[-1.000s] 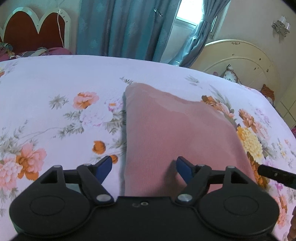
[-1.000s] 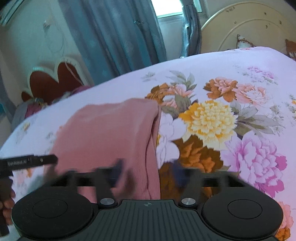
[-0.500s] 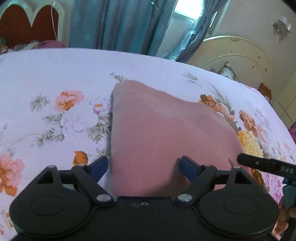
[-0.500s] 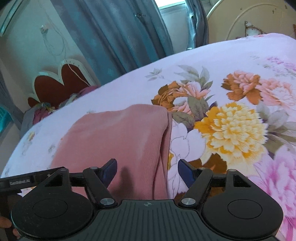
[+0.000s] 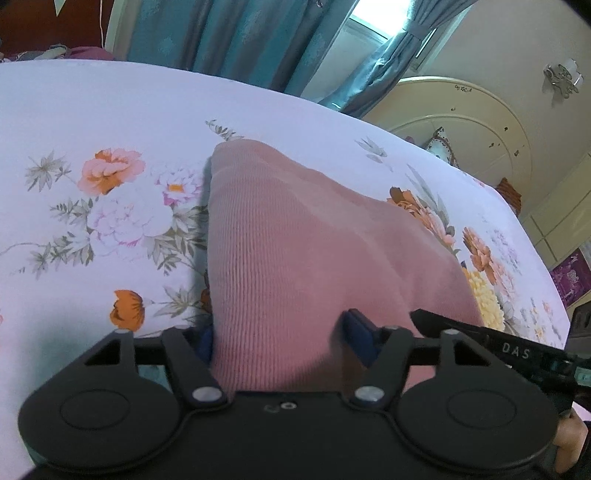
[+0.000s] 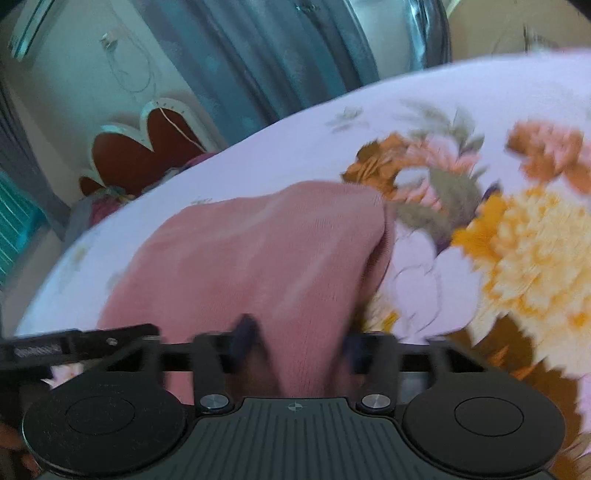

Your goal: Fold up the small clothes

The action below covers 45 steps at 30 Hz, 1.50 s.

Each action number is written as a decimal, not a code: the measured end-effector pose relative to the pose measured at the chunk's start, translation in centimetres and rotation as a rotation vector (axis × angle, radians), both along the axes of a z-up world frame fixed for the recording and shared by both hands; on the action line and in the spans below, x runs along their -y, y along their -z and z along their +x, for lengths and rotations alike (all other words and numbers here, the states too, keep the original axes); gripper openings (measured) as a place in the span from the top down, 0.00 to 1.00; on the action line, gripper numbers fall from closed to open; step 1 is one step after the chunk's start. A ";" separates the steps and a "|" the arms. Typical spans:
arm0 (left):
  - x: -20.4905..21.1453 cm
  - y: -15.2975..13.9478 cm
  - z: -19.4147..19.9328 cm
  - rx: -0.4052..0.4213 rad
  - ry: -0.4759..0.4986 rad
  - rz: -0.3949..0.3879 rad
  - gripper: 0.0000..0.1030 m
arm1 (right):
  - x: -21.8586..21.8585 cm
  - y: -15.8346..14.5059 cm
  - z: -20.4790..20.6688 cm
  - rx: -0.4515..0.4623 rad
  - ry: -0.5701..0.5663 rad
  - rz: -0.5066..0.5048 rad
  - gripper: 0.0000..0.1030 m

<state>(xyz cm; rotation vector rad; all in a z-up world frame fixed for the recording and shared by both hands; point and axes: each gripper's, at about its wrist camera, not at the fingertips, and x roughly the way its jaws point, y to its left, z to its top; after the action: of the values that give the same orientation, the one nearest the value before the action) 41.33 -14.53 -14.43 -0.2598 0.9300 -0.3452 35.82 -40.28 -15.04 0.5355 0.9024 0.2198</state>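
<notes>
Garment [image 5: 314,251]: pink knit, flat on the bed, near edge between both claws. Left claw [image 5: 284,338] has just been closing, pads apart astride the left corner. Right claw [image 6: 295,341] closing likewise; contact blurred. Judgement: pinch both corners evenly before lifting. Floral bedsheet [image 5: 110,110]; teal curtains [image 5: 229,33] beyond.

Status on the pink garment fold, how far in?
Done: the pink garment already lies as a narrow folded rectangle on the floral bedsheet. In hand: the left gripper and right gripper each straddle a near corner, and their fingers have just been closing on the cloth. Left: secure both corners and fold the near edge toward the far end.
</notes>
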 end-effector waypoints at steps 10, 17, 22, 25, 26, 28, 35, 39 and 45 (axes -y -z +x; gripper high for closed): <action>0.4 -2.8 -0.8 0.057 -0.003 0.017 0.69 | 0.0 -2.3 -0.1 0.028 0.016 0.069 0.78; -1.0 -6.2 -2.2 0.112 -0.002 -0.003 0.69 | -2.6 -5.6 0.0 0.073 0.001 0.118 0.79; -5.1 -8.1 -3.4 0.143 -0.021 -0.002 0.69 | -7.2 -7.6 0.1 0.105 -0.019 0.137 0.79; -8.7 -9.0 -4.3 0.167 -0.031 -0.002 0.69 | -11.4 -8.5 0.3 0.122 -0.038 0.131 0.79; -10.3 -9.2 -4.6 0.176 -0.032 -0.004 0.69 | -13.0 -8.7 0.4 0.126 -0.040 0.131 0.79; -13.5 -9.4 -4.9 0.181 -0.034 -0.014 0.69 | -16.5 -9.0 0.5 0.126 -0.036 0.133 0.79; -25.7 -9.5 -4.5 0.180 -0.030 -0.008 0.69 | -29.7 -9.0 2.1 0.114 -0.015 0.148 0.79; -30.8 -8.8 -3.7 0.175 -0.054 0.016 0.69 | -36.0 -7.9 4.3 0.102 -0.030 0.157 0.79; -36.5 -7.0 -2.9 0.186 -0.104 0.053 0.69 | -41.9 -5.5 6.8 0.085 -0.058 0.137 0.79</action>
<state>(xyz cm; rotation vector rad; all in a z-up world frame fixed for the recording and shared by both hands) 38.47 22.01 -7.39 -0.2223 0.7386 -0.2436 42.67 1.61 -9.50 0.6224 0.8242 0.3567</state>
